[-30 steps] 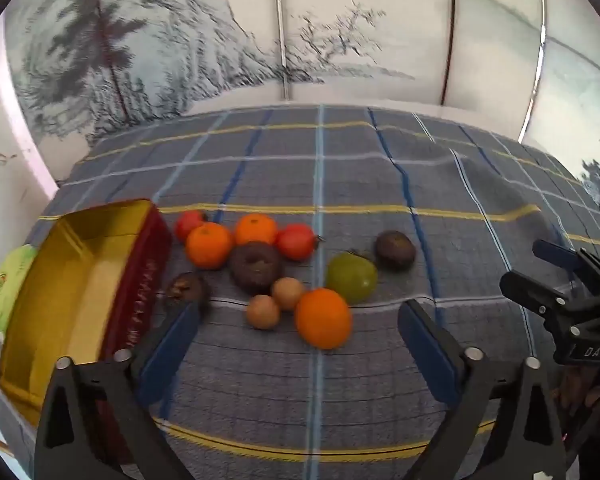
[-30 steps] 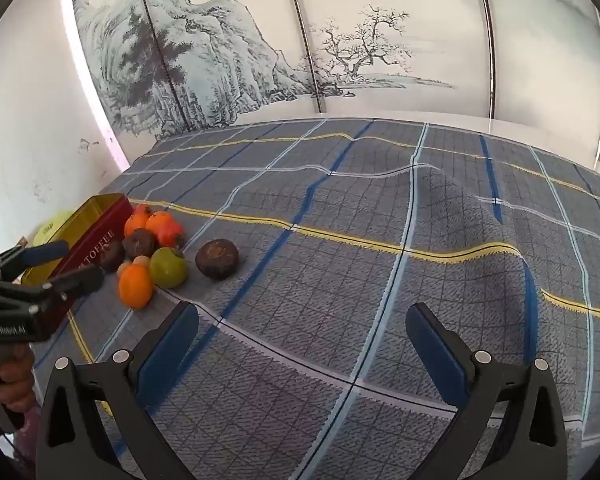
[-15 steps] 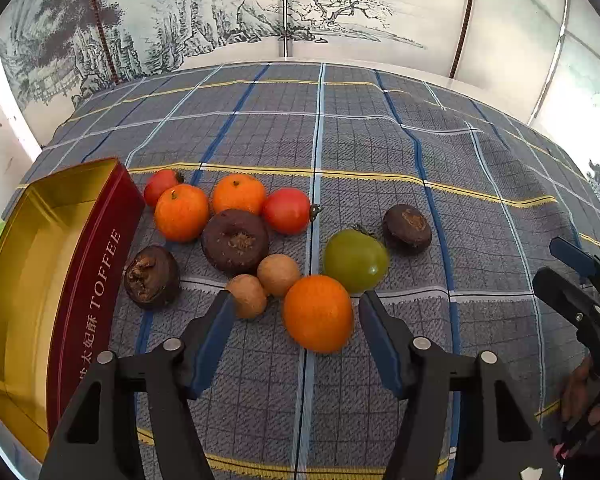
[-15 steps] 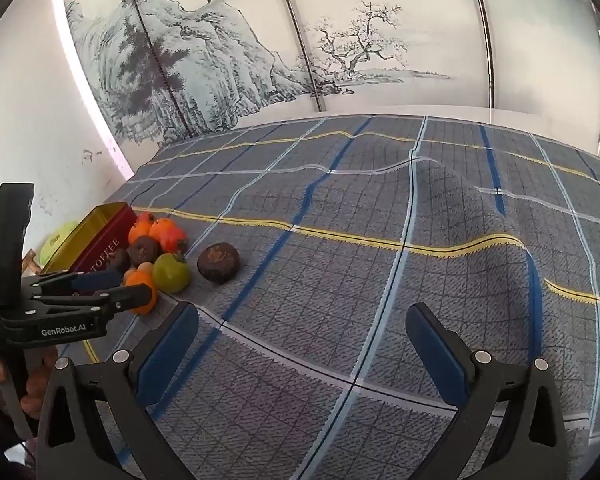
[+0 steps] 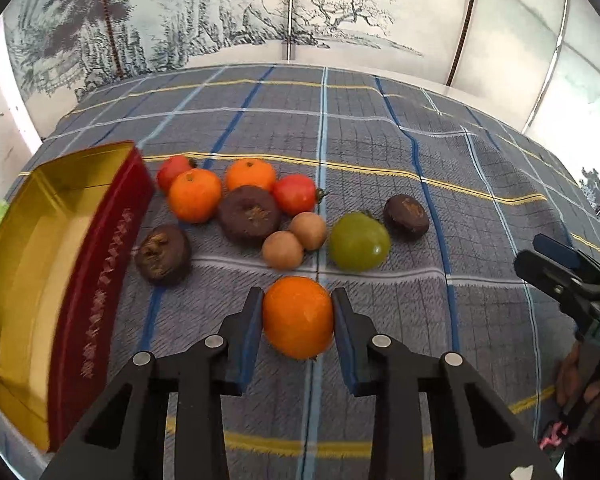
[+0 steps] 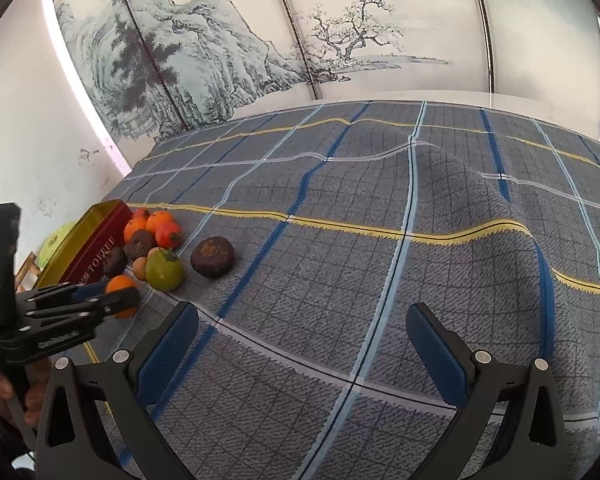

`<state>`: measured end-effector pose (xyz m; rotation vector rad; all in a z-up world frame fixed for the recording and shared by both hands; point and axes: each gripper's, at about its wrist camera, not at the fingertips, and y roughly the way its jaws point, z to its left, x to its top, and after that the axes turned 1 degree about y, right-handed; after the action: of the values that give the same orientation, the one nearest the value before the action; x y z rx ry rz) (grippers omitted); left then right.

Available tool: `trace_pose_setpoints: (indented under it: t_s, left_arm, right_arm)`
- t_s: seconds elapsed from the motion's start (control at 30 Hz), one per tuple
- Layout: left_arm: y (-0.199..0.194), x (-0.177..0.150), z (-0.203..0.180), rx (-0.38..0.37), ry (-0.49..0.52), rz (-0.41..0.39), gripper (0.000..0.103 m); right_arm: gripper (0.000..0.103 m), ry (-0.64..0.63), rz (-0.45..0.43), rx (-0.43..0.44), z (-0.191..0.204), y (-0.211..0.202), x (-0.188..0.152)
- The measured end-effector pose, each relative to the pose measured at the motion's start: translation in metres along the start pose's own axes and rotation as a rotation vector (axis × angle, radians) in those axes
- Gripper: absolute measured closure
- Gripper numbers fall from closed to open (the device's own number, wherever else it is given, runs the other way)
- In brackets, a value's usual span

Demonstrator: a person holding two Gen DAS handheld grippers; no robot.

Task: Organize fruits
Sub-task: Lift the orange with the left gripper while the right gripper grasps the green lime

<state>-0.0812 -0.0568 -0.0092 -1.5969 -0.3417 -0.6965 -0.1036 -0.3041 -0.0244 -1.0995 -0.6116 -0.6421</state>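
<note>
Two grippers we hold: left gripper [image 5: 298,314] closing its jaws onto the orange [image 5: 298,317], right gripper [image 6: 302,350] spread apart over the tabletop [image 6: 380,264].

left wrist: close, steeply down over fruit cluster [image 5: 260,216] | right wrist: farther right, looks leftward across | shared: fruits, red tin [image 6: 96,248]

Domestic interior: tabletop under a plaid cloth [image 6: 380,264], backed by a folding screen [image 6: 260,48] with ink-landscape panels.
</note>
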Motion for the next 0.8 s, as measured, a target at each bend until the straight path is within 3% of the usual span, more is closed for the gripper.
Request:
trace_pose_setpoints:
  t_s: [0.27, 0.4, 0.53, 0.63, 0.8]
  left_arm:
    - [-0.035, -0.008, 0.006, -0.005, 0.002, -0.051, 0.073]
    - [-0.048, -0.008, 0.015, 0.006, -0.004, -0.068, 0.073]
    - [-0.061, -0.009, 0.028, 0.004, -0.036, -0.088, 0.073]
    - [-0.070, -0.008, 0.040, 0.015, -0.056, -0.105, 0.073]
    - [-0.081, -0.006, 0.057, 0.036, -0.080, -0.124, 0.073]
  right_arm:
    - [0.000, -0.034, 0.010, -0.036, 0.008, 0.004, -0.002]
    - [0.001, -0.071, -0.026, 0.008, 0.014, -0.004, -0.003]
    - [0.008, -0.175, -0.008, 0.120, 0.044, -0.005, 0.003]
    - [0.011, -0.342, 0.003, 0.201, 0.083, -0.003, 0.014]
    - [0.023, -0.581, 0.089, 0.223, 0.128, 0.029, 0.016]
